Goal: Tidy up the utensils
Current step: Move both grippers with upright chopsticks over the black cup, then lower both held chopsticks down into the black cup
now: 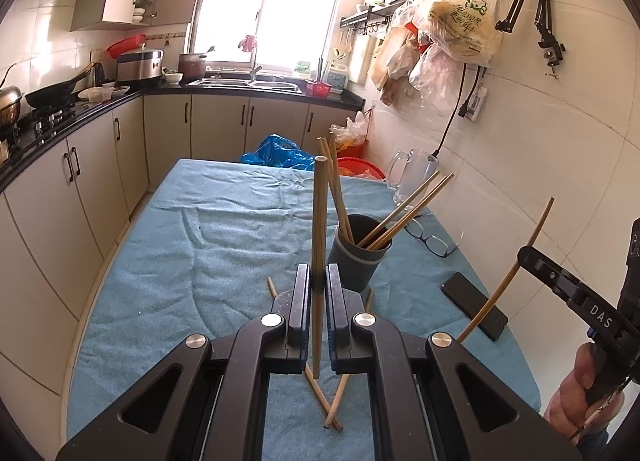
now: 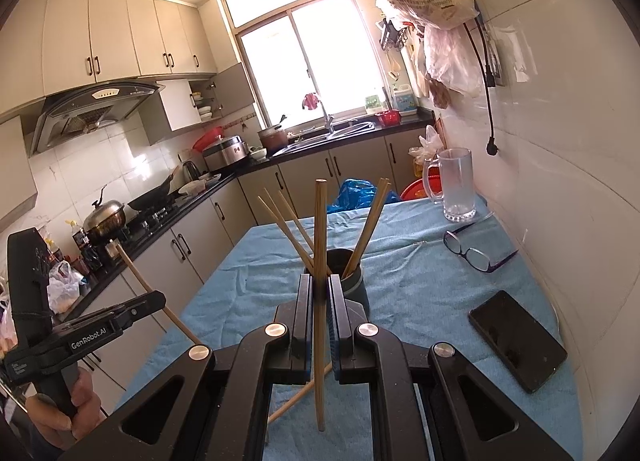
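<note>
A dark cup (image 1: 356,261) stands on the blue cloth and holds several wooden chopsticks (image 1: 404,209); it also shows in the right wrist view (image 2: 354,283). My left gripper (image 1: 318,281) is shut on an upright chopstick (image 1: 319,221), just in front of the cup. My right gripper (image 2: 320,289) is shut on another upright chopstick (image 2: 320,245), close before the cup. Each gripper shows in the other's view, holding its stick (image 1: 508,273) (image 2: 140,275). Loose chopsticks (image 1: 334,401) lie crossed on the cloth below my left gripper.
A black phone (image 1: 474,305) and glasses (image 1: 430,239) lie on the cloth right of the cup. A glass mug (image 2: 456,185) stands at the far right corner by the tiled wall. Kitchen cabinets and a counter (image 1: 80,117) run along the left.
</note>
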Motion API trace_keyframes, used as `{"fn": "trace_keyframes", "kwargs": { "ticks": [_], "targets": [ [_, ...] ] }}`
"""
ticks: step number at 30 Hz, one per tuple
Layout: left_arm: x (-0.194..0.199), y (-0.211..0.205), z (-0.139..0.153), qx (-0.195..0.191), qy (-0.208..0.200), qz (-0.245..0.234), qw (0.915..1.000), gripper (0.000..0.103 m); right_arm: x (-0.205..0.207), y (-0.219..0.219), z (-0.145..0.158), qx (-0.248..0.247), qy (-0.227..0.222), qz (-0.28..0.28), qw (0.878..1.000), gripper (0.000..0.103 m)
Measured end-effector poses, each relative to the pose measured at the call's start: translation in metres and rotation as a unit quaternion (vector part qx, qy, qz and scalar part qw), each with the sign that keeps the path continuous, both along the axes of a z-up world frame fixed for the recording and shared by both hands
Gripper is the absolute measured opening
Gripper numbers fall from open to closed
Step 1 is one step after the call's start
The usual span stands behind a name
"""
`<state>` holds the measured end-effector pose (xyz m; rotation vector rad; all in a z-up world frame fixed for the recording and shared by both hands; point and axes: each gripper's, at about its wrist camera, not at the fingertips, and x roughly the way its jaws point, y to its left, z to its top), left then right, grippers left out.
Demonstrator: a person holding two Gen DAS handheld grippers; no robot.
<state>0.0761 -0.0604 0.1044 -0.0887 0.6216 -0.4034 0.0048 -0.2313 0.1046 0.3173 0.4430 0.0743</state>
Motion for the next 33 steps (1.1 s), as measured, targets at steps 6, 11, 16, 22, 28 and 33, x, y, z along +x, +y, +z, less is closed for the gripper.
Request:
{"fn": "trace_keyframes", "kwargs": {
  "ticks": [6, 11, 16, 22, 28, 33],
  "targets": [
    [0.004, -0.004, 0.007, 0.001, -0.005, -0.006, 1.0000, 0.007, 0.003, -0.002, 0.002, 0.001, -0.001, -0.001, 1.000, 0.007],
    [0.012, -0.009, 0.012, 0.001, -0.008, -0.012, 0.9999, 0.007, 0.011, -0.006, 0.007, -0.002, -0.008, -0.005, 1.000, 0.007],
    [0.025, -0.016, 0.020, -0.007, -0.009, -0.023, 0.9997, 0.007, 0.022, -0.014, 0.011, 0.000, -0.012, -0.014, 1.000, 0.007],
    [0.043, -0.028, 0.034, -0.012, -0.021, -0.031, 0.9992, 0.007, 0.038, -0.023, 0.021, 0.006, -0.023, -0.025, 0.999, 0.007],
    [0.065, -0.038, 0.059, -0.021, -0.038, -0.033, 0.9985, 0.007, 0.061, -0.027, 0.039, 0.008, -0.043, -0.032, 0.999, 0.007],
    [0.091, -0.051, 0.075, -0.034, -0.045, -0.034, 0.9978, 0.006, 0.082, -0.029, 0.054, 0.010, -0.059, -0.039, 0.997, 0.007]
  ]
}}
